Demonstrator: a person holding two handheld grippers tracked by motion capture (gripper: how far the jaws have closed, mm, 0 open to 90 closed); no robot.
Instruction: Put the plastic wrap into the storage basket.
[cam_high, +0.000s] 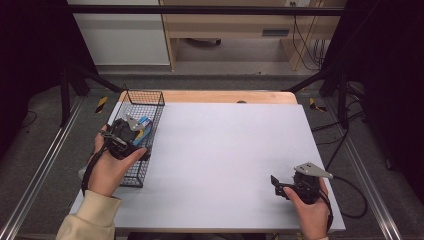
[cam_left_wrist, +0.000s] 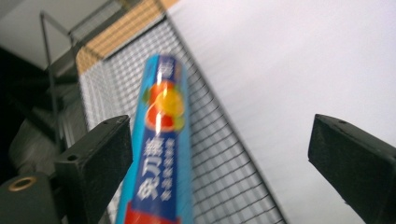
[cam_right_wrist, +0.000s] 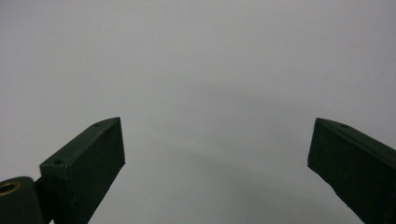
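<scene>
Blue box (cam_left_wrist: 161, 154) lies in the wire basket (cam_high: 131, 175) at the table's (cam_high: 230, 160) left edge, long axis running near to far, beside the left gripper's (cam_left_wrist: 219, 154) left finger (cam_left_wrist: 95, 161), not pressed. Left fingers stand wide, holding nothing; right gripper (cam_right_wrist: 217, 154), well apart at near right, likewise wide and empty. Box's near end is cut off and blurred.

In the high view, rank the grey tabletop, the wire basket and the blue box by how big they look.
1. Grey tabletop, by far the largest.
2. Wire basket, a long narrow cage along the table's left edge.
3. Blue box, smallest, though the left gripper covers most of it, so its full size is unsure.
</scene>
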